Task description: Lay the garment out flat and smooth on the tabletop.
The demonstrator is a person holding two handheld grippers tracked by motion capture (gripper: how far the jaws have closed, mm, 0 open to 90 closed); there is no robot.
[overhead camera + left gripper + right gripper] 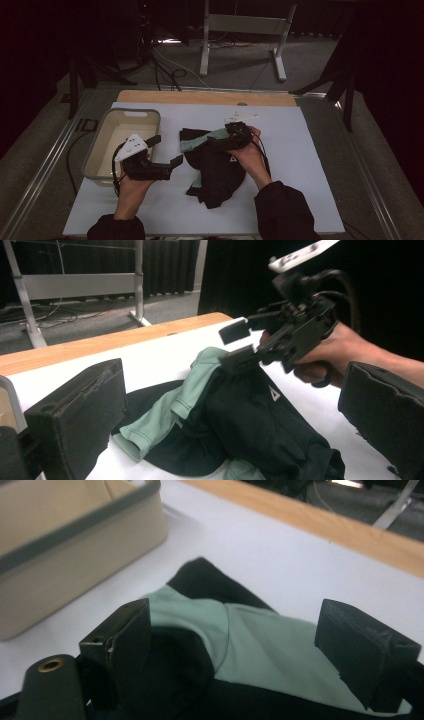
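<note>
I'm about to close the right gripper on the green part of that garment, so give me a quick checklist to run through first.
1. Right gripper jaws open: ok, they stand wide apart in the right gripper view.
2. Green sleeve between those jaws: ok, it lies in the gap.
3. Jaws low enough to pinch cloth: cannot tell, contact is unclear.
4. Left gripper out of the way: ok, open, holding nothing, beside the garment.
5. Bin ready to receive: ok, upright at the left, and the part of its inside that shows looks empty.
6. Garment free to lift: ok, nothing lies on it.
</note>
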